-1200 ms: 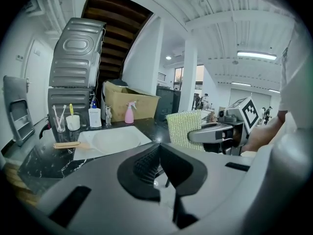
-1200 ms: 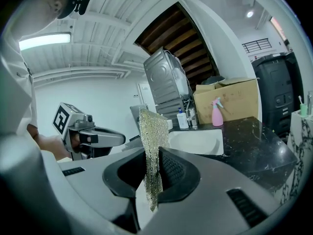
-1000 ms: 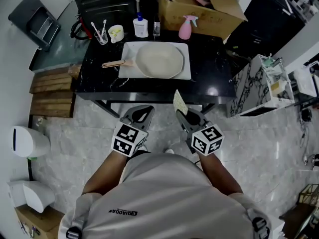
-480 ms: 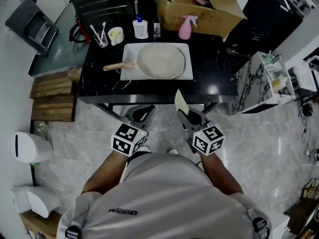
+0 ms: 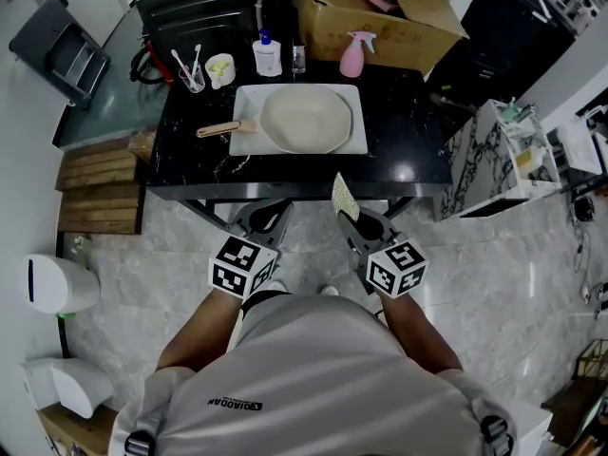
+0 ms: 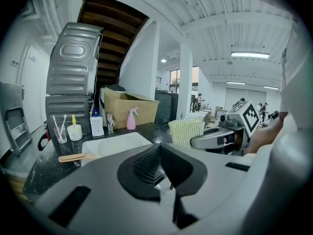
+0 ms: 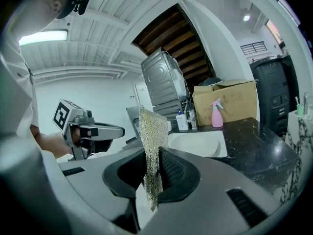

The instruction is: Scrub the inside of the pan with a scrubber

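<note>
- The black table (image 5: 404, 136) stands in front of the person, with both grippers held short of its near edge, over the floor.
- A cardboard box (image 5: 380, 22) sits open at the table's back edge.
- A white tray (image 5: 249, 98) lies in the middle of the table.
- The pan (image 5: 306, 118) rests in that tray, its pale inside facing up and its wooden handle pointing left; nothing touches it.
- The right gripper (image 7: 154, 165) has its jaws clamped on the scrubber, which it holds upright on edge.
- The left gripper (image 6: 159, 153) has its jaws pressed together with nothing between them; it is level with the right one and apart from it.
- The scrubber (image 7: 150, 141) is a thin, pale, mesh-like pad sticking up above the right jaws, well apart from the pan.
- A pink spray bottle (image 5: 353, 53) stands behind the tray, just in front of the box.
</note>
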A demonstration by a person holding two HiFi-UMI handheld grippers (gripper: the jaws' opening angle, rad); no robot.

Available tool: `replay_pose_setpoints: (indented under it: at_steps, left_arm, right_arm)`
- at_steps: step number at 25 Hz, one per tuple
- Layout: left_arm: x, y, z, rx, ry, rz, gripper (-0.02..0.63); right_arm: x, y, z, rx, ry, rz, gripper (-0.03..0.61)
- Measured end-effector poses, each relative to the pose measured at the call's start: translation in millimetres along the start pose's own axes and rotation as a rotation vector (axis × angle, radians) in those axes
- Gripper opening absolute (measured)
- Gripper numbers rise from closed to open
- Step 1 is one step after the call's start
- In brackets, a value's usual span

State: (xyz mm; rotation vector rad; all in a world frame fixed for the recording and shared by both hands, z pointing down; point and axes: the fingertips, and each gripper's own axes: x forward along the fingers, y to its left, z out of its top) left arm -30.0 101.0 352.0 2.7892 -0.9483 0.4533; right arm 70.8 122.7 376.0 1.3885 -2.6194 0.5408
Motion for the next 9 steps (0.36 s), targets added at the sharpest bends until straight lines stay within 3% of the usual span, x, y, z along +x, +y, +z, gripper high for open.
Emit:
replay_pose_setpoints:
  at_steps: [9]
  left_arm:
    - [-1.4,2.8,0.6,-0.009,-0.006,0.009,0.015]
  right_arm:
    - [-1.4,-1.7,-0.3,-0.001,-0.007,-0.003,0.075]
